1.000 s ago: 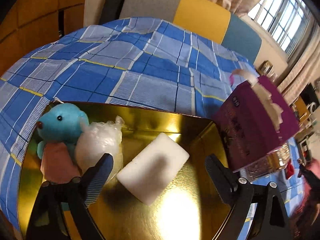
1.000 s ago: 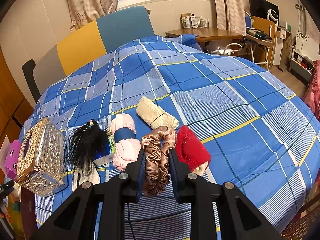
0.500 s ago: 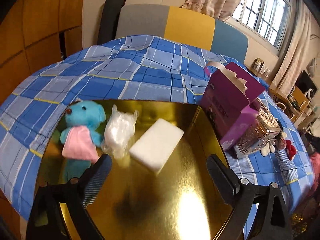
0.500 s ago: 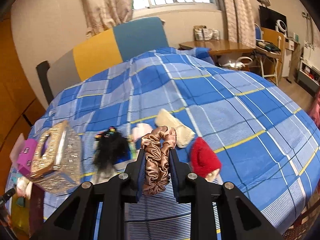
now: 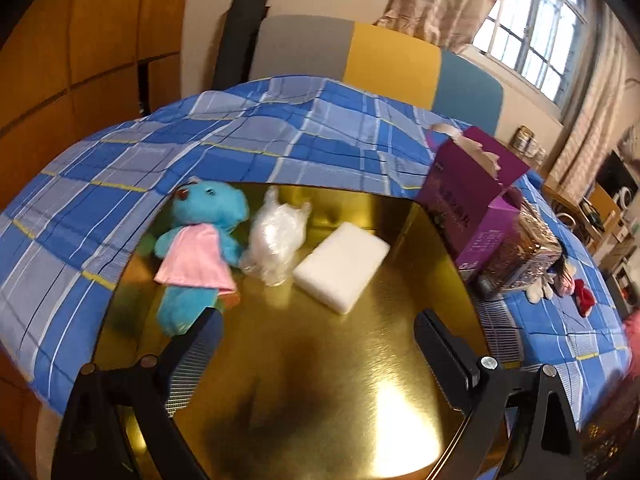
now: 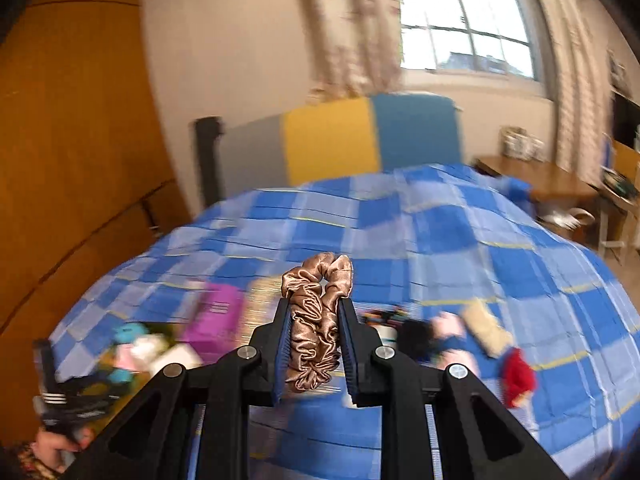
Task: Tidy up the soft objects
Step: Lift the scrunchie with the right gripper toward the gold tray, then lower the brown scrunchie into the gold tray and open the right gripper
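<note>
My right gripper (image 6: 314, 308) is shut on a bronze satin scrunchie (image 6: 316, 320), held up in the air above the blue checked bedcover (image 6: 440, 248). My left gripper (image 5: 316, 322) stands open over a gold tray (image 5: 320, 380), nothing between its fingers. On the tray's far part lie a blue plush toy with a pink cloth (image 5: 200, 240), a crumpled clear plastic bag (image 5: 278, 240) and a white sponge block (image 5: 340, 266). A red soft item (image 6: 518, 376), a beige one (image 6: 484, 332) and a pink one (image 6: 444, 330) lie on the bed, blurred.
A purple tissue box (image 5: 472, 200) and a shiny ornate box (image 5: 520, 256) stand right of the tray. A padded headboard (image 5: 384, 60) and a window (image 6: 460, 24) are behind. A person's hand (image 6: 52, 446) holds the other gripper at lower left.
My right gripper has lifted the scrunchie off the bed and swung left toward the tray side. My left gripper drew back from the tray's objects, staying open.
</note>
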`<state>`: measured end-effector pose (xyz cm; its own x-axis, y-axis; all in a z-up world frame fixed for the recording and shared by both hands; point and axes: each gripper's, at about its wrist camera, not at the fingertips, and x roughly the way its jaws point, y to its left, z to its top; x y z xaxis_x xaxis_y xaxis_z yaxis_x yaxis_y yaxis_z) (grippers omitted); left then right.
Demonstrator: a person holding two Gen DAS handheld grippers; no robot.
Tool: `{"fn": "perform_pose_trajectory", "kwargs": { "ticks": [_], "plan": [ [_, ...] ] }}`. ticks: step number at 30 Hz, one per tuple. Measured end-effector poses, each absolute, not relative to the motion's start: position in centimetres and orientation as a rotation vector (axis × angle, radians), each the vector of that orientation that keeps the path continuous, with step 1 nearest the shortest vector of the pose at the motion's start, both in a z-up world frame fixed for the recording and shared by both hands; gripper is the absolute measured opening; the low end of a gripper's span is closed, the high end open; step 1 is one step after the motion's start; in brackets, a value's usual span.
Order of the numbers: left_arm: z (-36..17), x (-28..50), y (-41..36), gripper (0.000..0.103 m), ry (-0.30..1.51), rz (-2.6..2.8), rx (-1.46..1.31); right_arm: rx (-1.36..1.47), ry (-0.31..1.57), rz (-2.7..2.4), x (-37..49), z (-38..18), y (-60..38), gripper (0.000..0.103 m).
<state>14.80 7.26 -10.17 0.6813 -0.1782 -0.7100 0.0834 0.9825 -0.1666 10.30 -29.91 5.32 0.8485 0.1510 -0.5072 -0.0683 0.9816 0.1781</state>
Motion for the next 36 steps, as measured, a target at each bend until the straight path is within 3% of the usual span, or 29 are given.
{"fn": "perform_pose_trajectory", "kwargs": {
  "ticks": [7, 17, 24, 27, 36],
  "plan": [
    [-10.1, 14.4, 9.8, 0.097, 0.813, -0.066, -0.162, 0.136, 0.617, 0.331, 11.7, 4.4, -19.2, 0.022],
    [-10.2, 13.7, 14.1, 0.099, 0.815, 0.062, -0.267, -0.024, 0.840, 0.392, 16.7, -5.1, -6.9, 0.022],
    [-10.3, 13.7, 14.8, 0.099, 0.824, 0.067, -0.301, -0.110, 0.948, 0.227, 21.4, -9.8, -4.5, 0.022],
    [-10.4, 13.5, 14.7, 0.099, 0.828, 0.063, -0.311, -0.156, 0.935, 0.128, 23.3, -10.6, -4.1, 0.031],
    [-10.9, 13.6, 14.0, 0.099, 0.847, 0.046, -0.309, -0.116, 0.888, 0.049, 24.1, -9.8, -4.5, 0.037]
  ]
}}
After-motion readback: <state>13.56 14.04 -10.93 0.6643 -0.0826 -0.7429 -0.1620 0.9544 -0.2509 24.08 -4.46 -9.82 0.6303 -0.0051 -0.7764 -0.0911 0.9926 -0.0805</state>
